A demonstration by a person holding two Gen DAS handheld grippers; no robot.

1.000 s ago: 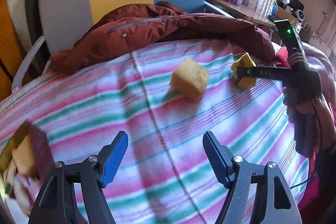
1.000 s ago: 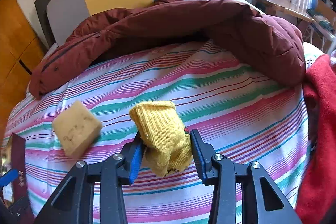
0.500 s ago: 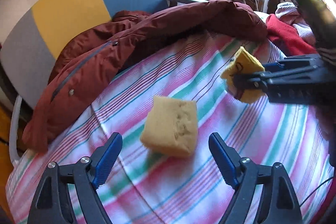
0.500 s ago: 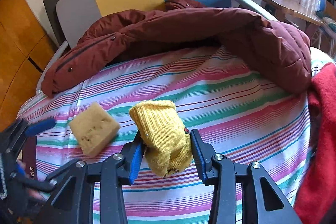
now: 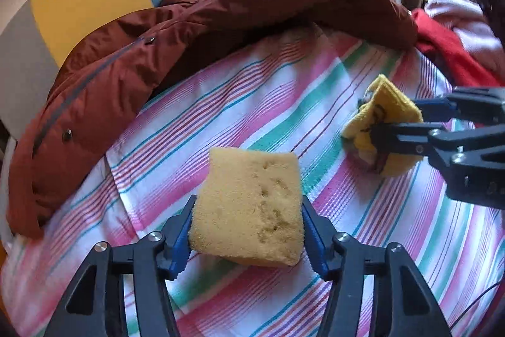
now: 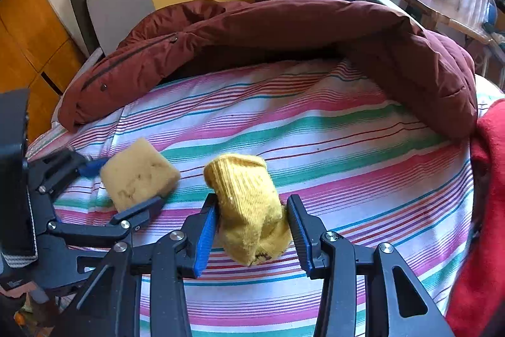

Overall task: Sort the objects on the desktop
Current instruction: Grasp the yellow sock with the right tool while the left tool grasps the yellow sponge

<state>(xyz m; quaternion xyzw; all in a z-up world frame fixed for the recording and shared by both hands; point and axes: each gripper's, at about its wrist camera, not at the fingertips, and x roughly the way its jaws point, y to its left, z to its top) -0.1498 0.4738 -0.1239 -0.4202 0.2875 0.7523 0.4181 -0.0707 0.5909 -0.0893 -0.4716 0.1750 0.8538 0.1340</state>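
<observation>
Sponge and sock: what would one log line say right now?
left tongs: closing around sponge | right tongs: gripping sock | surface: striped sheet

A maroon padded jacket (image 6: 284, 33) lies across the striped bedsheet (image 6: 347, 147), with a red garment (image 6: 486, 210) beside it.

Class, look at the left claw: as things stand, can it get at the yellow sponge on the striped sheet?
Probably yes: the sponge already sits between the closing left claw's pads, with nothing blocking.
</observation>
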